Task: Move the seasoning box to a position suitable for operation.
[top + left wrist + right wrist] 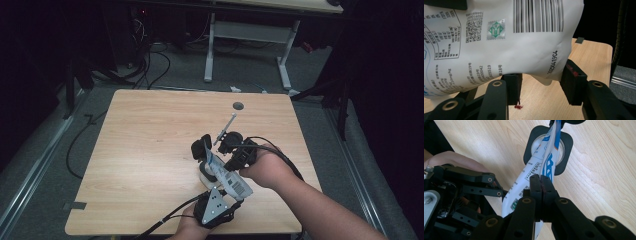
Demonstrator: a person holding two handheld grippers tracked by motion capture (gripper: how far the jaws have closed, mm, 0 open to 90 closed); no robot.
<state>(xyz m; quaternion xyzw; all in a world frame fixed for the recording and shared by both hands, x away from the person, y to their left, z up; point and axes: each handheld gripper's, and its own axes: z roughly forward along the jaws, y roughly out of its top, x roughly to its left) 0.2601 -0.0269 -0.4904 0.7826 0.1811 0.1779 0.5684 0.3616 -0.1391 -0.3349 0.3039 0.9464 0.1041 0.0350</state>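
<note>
A white pouch (227, 177) with a barcode and blue print is held slanted above the wooden table (150, 150). My right gripper (226, 162) comes in from the right, its jaws pressed together on the pouch's edge (534, 173). From the near edge my left gripper (227, 194) reaches up under the barcode end. In the left gripper view it (541, 81) is open, and the pouch's lower corner (544, 50) hangs between the two fingers. Beneath the pouch stands a black square-rimmed container (567, 152) with a round pale inside.
A thin metal rod (227, 126) sticks up beside the right gripper. The table has a round cable hole (238, 105) near its far edge. Another desk (250, 30) and loose cables (150, 65) lie on the floor behind. Bare wood spreads to the left.
</note>
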